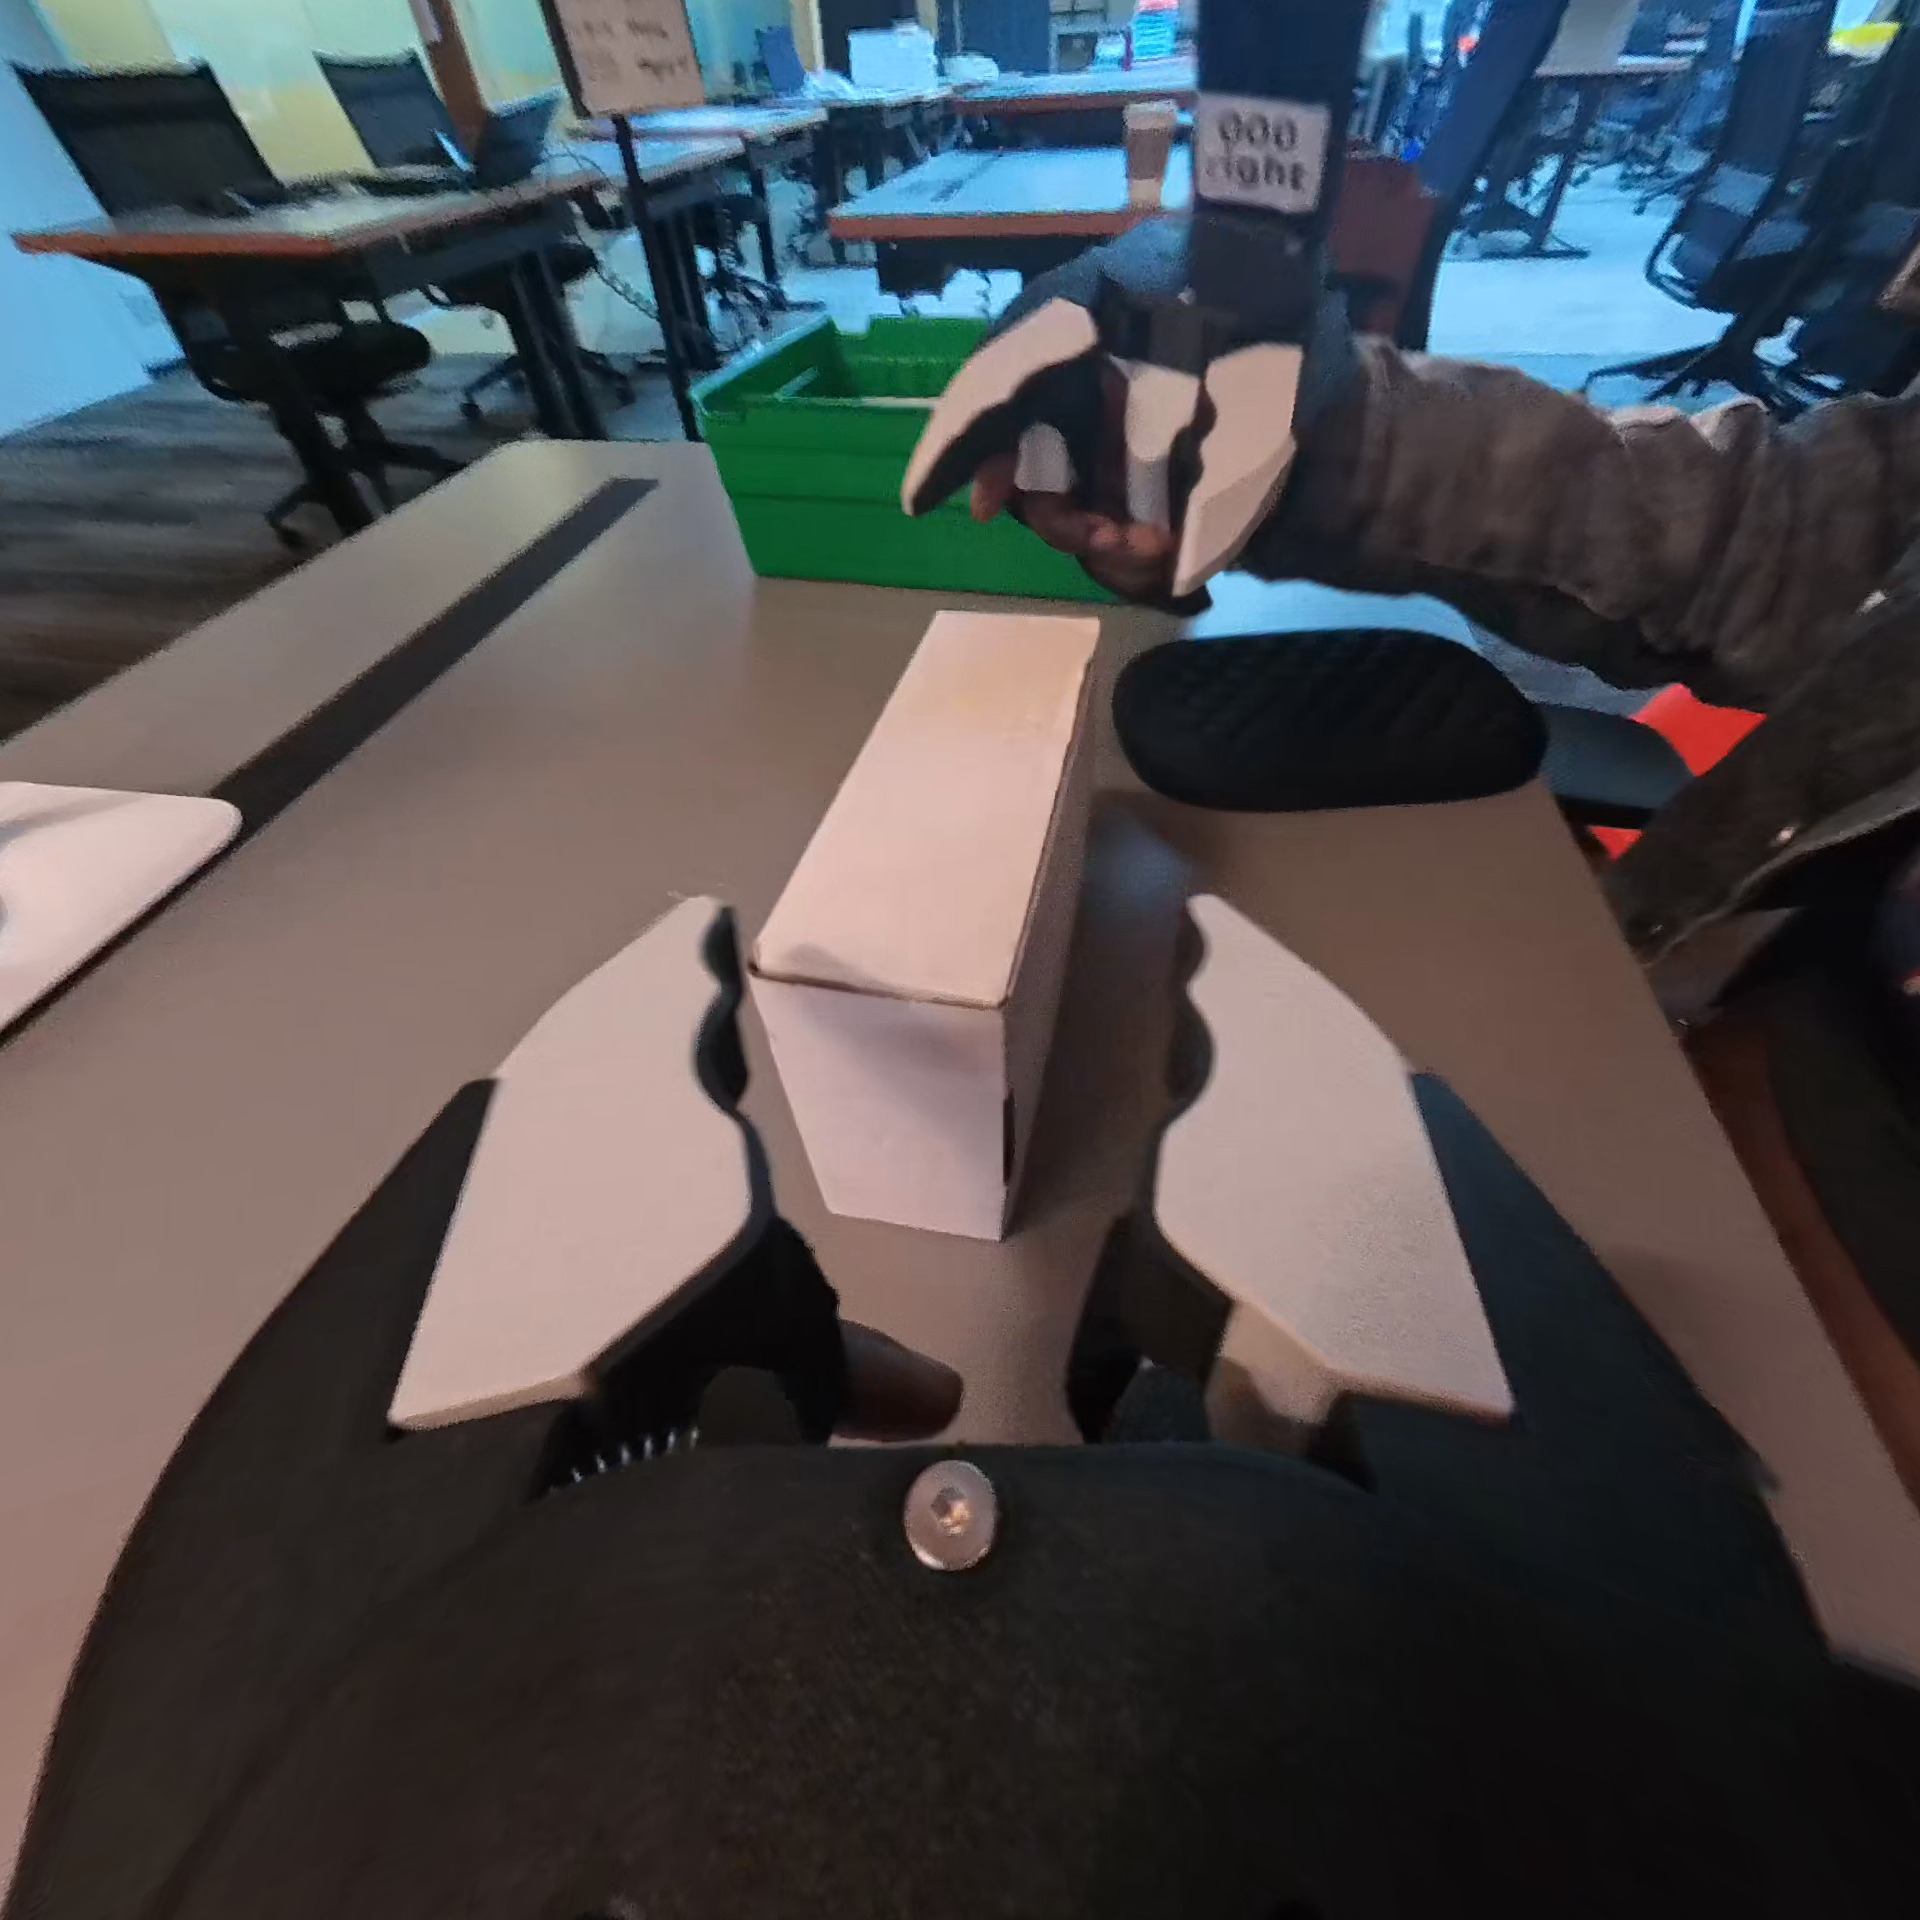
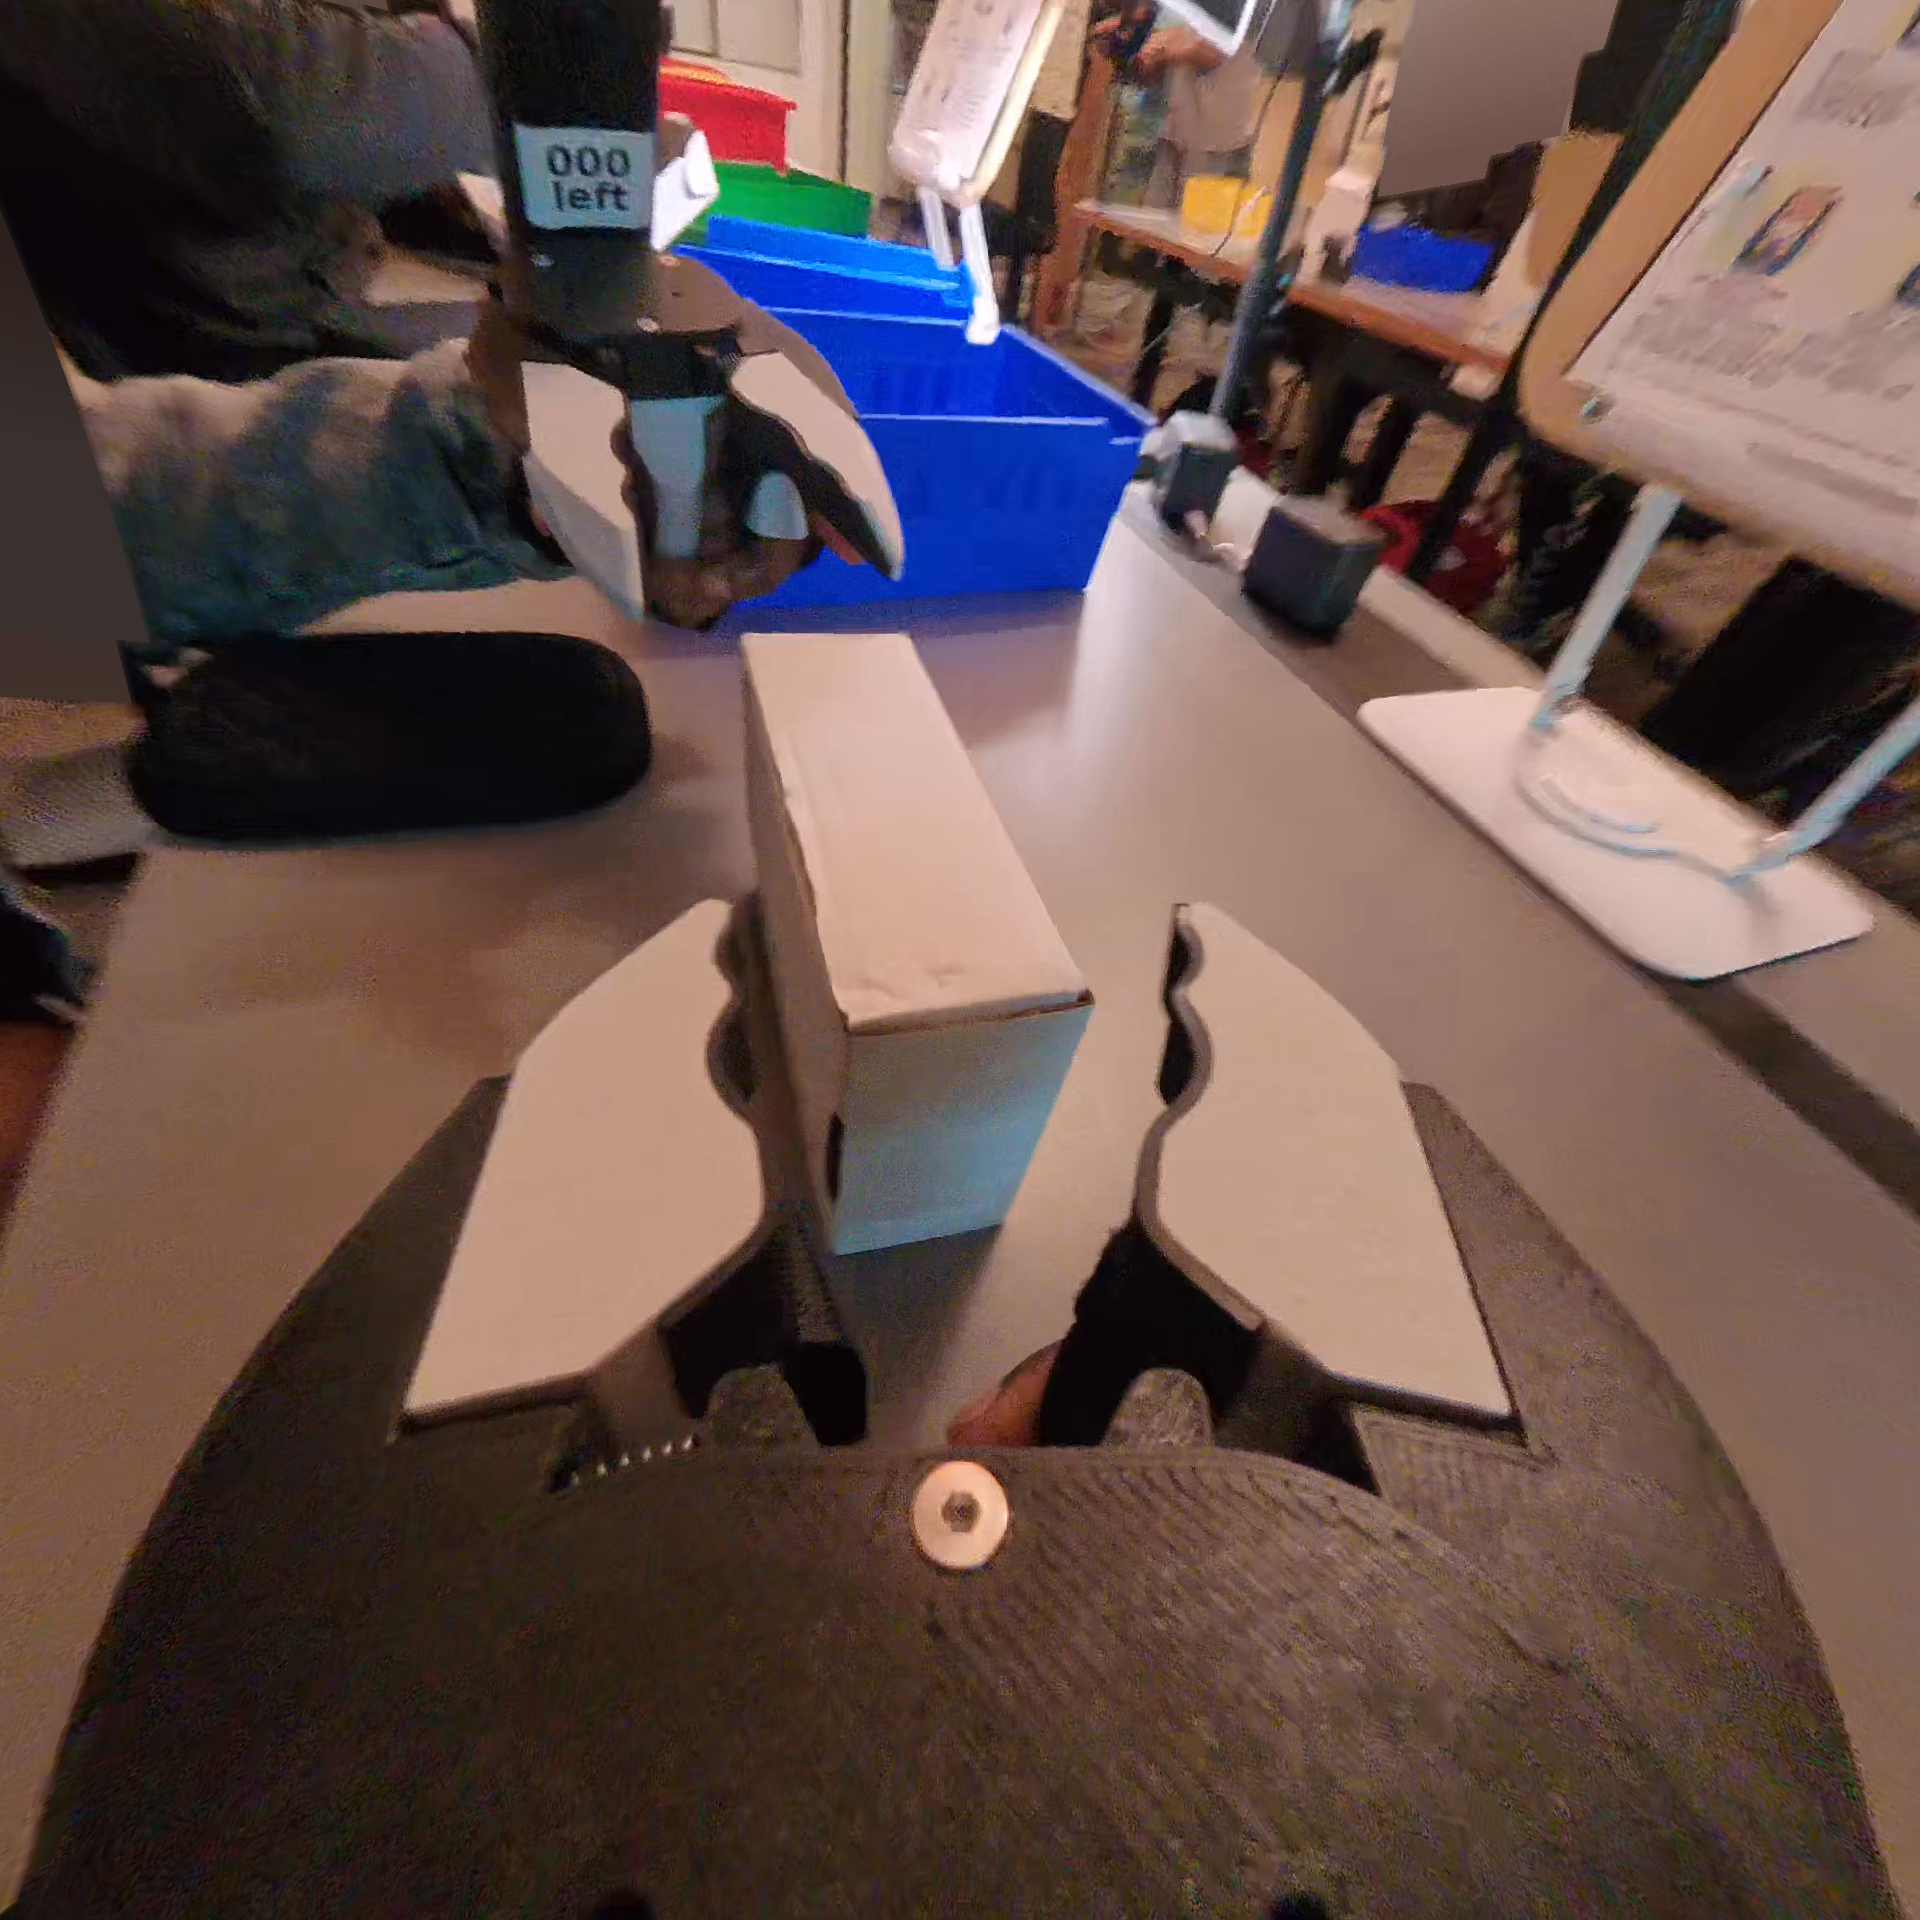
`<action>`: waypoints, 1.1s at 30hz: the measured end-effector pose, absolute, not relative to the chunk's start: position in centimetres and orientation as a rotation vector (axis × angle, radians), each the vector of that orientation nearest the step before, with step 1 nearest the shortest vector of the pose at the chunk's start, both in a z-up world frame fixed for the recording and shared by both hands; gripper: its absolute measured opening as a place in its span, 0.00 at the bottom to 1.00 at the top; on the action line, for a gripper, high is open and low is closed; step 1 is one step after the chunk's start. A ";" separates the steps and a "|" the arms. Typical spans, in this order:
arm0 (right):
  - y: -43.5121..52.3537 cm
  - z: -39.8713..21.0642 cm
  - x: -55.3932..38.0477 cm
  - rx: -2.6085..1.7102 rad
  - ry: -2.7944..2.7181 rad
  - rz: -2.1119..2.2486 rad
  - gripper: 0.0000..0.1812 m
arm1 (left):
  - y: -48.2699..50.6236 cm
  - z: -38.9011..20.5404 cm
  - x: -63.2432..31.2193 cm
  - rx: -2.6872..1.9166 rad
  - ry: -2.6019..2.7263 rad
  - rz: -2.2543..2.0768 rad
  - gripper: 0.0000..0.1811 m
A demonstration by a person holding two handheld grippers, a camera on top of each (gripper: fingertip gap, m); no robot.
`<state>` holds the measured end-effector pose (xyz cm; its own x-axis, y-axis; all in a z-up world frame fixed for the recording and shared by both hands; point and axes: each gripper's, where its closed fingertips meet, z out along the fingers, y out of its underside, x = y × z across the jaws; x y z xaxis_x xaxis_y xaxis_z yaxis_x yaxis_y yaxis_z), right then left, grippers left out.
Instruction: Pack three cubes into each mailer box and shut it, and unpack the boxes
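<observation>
A long white mailer box (image 1: 935, 831) lies shut on the grey table (image 1: 468, 935), lengthwise between my two grippers. My left gripper (image 1: 956, 914) is open, and one end of the box sits between its jaws, close to the left finger. My right gripper (image 2: 956, 914) is open at the other end of the box (image 2: 894, 831), with its left finger against the box's side. Each gripper also shows in the other's view, open and raised above the far end: the right one (image 1: 1049, 540) and the left one (image 2: 753, 582). No cubes show.
A green bin (image 1: 831, 468) stands behind the right gripper. A blue bin (image 2: 987, 468) stands behind the left gripper. A black chair armrest (image 1: 1330, 717) sits at the table's edge beside the box. A white stand base (image 2: 1610, 831) and two small dark blocks (image 2: 1309, 561) are on the far side. About 15 cm separates my left fingertips from my right.
</observation>
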<state>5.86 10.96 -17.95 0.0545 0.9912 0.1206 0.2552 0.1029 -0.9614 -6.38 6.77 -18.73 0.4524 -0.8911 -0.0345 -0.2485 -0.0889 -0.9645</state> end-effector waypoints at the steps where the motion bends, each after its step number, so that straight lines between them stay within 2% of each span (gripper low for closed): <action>1: 10.8 -18.4 5.8 -1.387 -1.423 0.978 0.49 | 6.8 -19.2 -6.4 -1.640 1.033 -0.740 0.48; 3: 11.4 -20.4 5.7 -1.491 -1.509 0.942 0.54 | 7.3 -20.7 -6.5 -1.715 1.078 -0.733 0.52; 4: 11.4 -21.3 5.6 -1.513 -1.563 0.929 0.52 | 7.5 -21.2 -6.4 -1.731 1.101 -0.737 0.50; 6: 11.2 -22.0 5.2 -1.516 -1.607 0.932 0.46 | 7.8 -21.6 -6.2 -1.733 1.114 -0.752 0.38; 7: 11.2 -22.0 5.1 -1.508 -1.619 0.932 0.36 | 8.2 -21.6 -6.3 -1.736 1.105 -0.736 0.32; 12: 9.8 -21.8 5.5 -1.367 -1.696 0.767 0.34 | 6.2 -21.3 -6.0 -1.638 1.204 -0.562 0.32; 21: 4.4 -23.0 7.3 -0.959 -1.697 0.167 0.34 | -0.1 -22.6 -4.3 -1.409 1.252 -0.055 0.32; 33: 1.4 -26.2 8.4 -0.873 -1.765 0.010 0.34 | -2.7 -25.7 -3.6 -1.372 1.399 0.103 0.29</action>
